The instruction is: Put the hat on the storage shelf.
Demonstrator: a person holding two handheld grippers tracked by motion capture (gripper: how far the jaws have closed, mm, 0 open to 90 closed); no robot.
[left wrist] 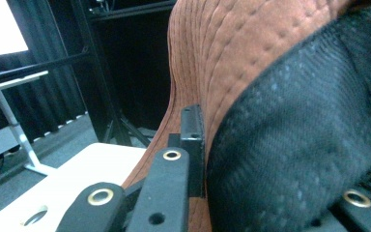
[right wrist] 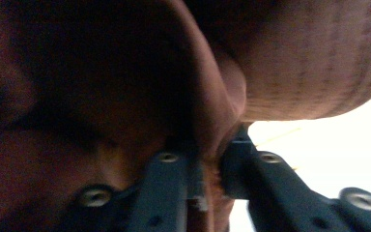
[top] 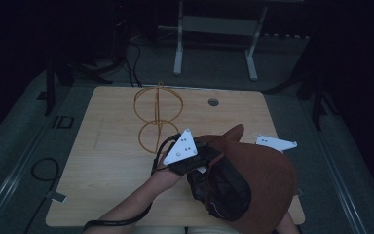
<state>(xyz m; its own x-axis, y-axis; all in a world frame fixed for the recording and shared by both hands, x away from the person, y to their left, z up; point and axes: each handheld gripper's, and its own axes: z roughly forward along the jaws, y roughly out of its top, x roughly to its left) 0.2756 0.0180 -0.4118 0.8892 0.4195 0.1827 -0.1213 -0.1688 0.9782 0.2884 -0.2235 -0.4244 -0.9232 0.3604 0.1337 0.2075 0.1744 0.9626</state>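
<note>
A brown quilted hat (top: 268, 170) with a black mesh lining (top: 229, 187) hangs above the near right part of the table. My left gripper (top: 195, 158), under its white three-cornered plate, reaches into the hat's left side. In the left gripper view its jaws (left wrist: 270, 169) stand wide with the mesh lining (left wrist: 309, 125) and brown brim bunched between them. My right gripper (top: 272, 143) sits behind the hat, mostly hidden. In the right gripper view the right gripper (right wrist: 212, 164) pinches the brim's brown edge (right wrist: 212, 111). A gold wire stand (top: 157, 114) rises at the table's middle.
The wooden table (top: 107, 161) has a round cable hole (top: 213, 102) near its far edge. A white desk frame (top: 214, 29) stands on the floor beyond. A black cable loop (top: 44, 168) lies on the floor at the left.
</note>
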